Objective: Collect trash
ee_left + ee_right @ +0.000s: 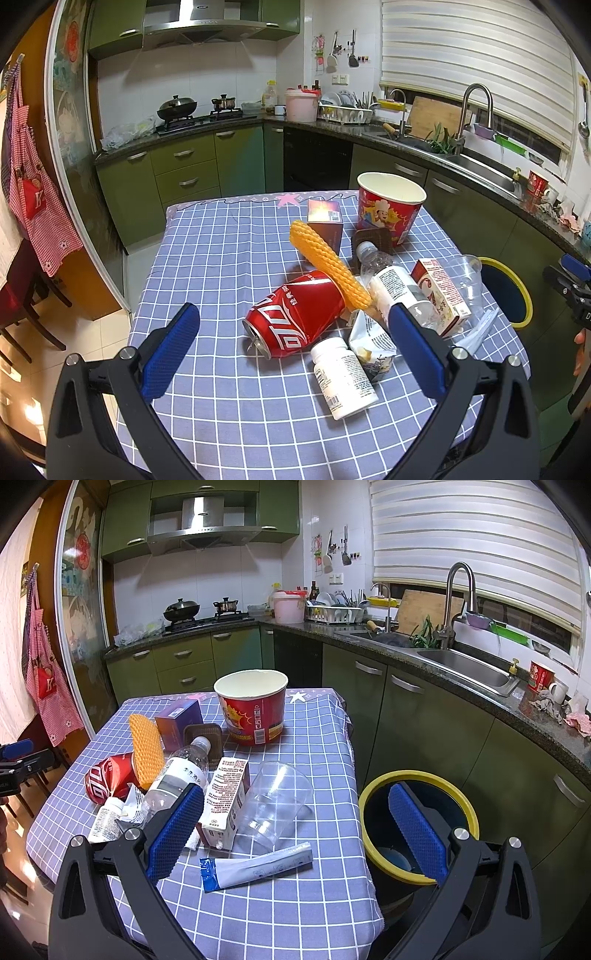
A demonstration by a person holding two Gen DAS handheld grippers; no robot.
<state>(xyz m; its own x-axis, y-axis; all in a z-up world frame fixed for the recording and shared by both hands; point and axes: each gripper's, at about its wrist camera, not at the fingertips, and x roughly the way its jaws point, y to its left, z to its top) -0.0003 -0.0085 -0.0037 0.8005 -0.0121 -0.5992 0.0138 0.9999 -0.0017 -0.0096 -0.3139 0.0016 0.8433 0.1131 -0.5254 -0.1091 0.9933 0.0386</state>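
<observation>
Evidently collection has barely begun: both the left gripper (295, 339) and right gripper (295, 827) are spread wide and empty, the crushed red drink can (295, 314), clear plastic cup (271, 808) and other litter fill mid-frame on the checked blue tablecloth (295, 904), and the yellow-rimmed bin (373, 790) sits lower right.

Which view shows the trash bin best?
The right wrist view: the bin sits beside the table, its yellow rim nearly whole and dark inside visible, partly crossed by the open right gripper. The left wrist view catches only part of the bin past the table's far edge, behind the clear cup.
</observation>
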